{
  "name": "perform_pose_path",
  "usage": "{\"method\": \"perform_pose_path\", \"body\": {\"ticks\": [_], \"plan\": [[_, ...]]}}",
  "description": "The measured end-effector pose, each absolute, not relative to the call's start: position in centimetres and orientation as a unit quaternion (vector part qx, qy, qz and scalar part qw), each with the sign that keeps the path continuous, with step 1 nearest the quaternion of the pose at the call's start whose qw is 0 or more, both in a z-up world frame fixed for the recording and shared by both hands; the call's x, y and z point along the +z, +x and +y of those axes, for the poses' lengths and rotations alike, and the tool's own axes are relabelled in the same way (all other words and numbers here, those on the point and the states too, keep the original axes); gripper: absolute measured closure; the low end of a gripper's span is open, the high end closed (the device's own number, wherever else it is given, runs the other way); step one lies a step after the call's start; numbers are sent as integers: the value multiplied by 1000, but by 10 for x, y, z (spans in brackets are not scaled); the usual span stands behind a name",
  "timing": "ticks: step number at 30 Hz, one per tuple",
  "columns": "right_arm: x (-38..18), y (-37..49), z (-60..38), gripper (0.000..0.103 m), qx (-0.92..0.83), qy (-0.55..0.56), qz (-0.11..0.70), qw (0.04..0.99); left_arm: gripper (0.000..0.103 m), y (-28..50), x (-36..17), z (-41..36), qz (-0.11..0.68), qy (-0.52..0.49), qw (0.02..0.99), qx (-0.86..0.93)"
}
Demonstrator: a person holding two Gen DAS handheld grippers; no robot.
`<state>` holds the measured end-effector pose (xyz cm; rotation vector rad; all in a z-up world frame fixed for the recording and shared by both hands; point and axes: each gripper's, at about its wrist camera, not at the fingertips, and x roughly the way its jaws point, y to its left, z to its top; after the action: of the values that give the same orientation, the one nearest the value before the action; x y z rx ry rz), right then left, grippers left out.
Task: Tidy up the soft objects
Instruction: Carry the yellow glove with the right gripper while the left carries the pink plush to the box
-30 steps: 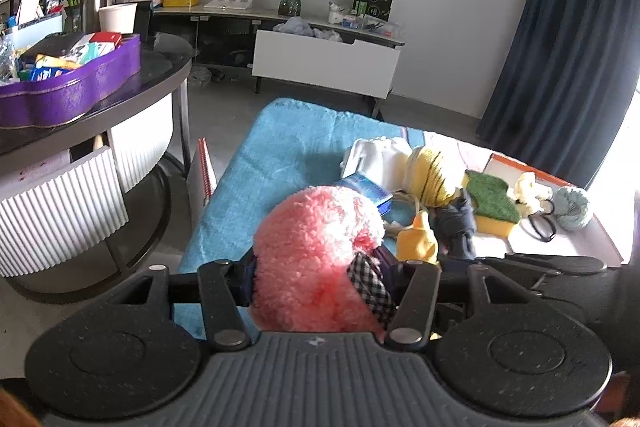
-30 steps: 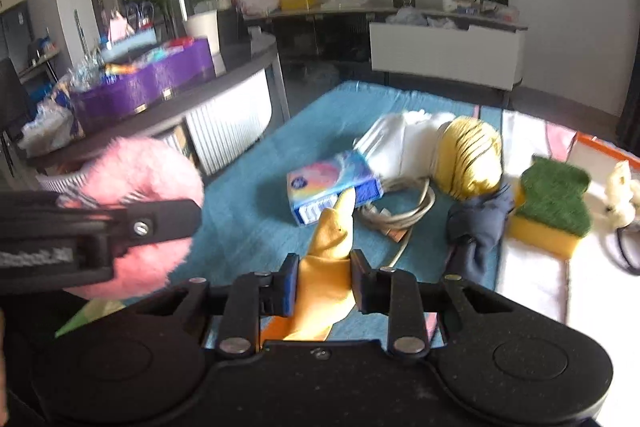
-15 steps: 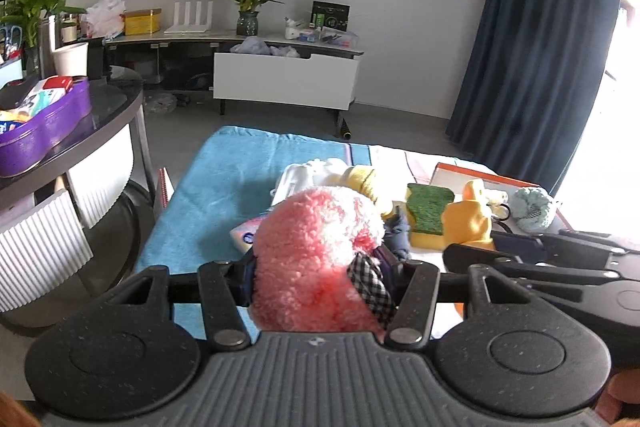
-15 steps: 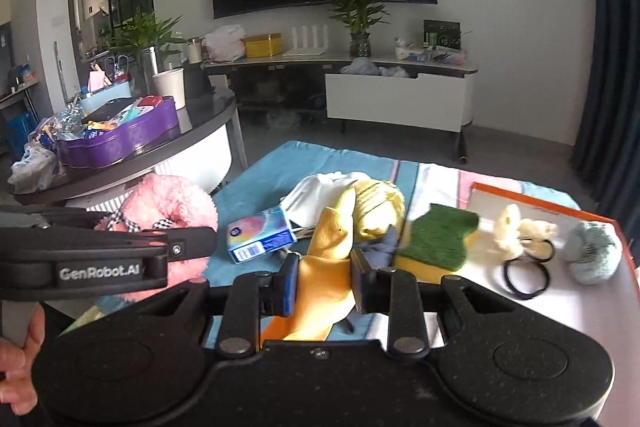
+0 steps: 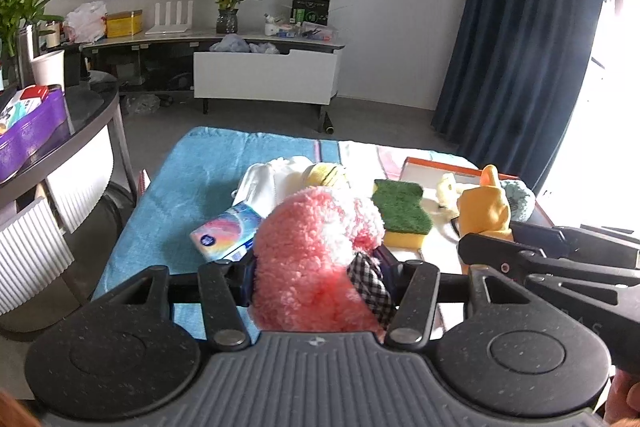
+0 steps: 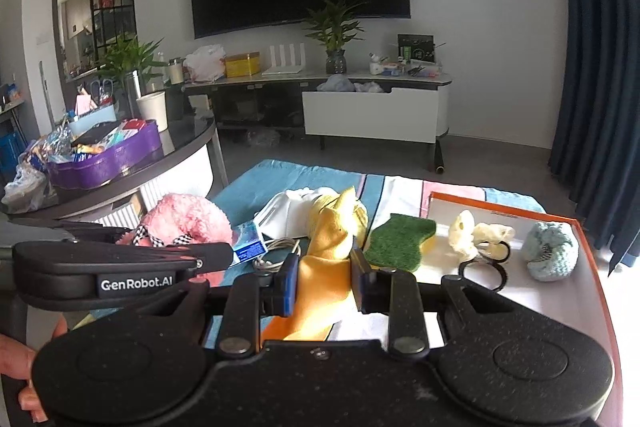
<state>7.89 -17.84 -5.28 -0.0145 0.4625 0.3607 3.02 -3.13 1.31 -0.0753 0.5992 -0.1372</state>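
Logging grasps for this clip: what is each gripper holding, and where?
The left gripper clamps the pink plush toy across its body. The right gripper pinches the yellow cloth around its middle.

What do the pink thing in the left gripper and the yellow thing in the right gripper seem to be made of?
Pink plush: probably synthetic fleece, matte, with a curly tufted pile and a checked woven ribbon. Yellow cloth: probably thin smooth fabric, matte; it folds and bunches between the pads.

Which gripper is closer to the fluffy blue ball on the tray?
Right. The right gripper, holding a yellow cloth, hangs beside the tray with the blue ball. The left gripper, squeezing a pink plush, is farther left.
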Motion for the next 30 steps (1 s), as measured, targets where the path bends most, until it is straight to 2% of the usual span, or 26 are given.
{"method": "perform_pose_path", "body": {"ticks": [30], "plan": [[-46, 63, -243, 69, 120, 30, 207, 970, 48, 31, 20, -93, 282, -13, 951, -125]]}}
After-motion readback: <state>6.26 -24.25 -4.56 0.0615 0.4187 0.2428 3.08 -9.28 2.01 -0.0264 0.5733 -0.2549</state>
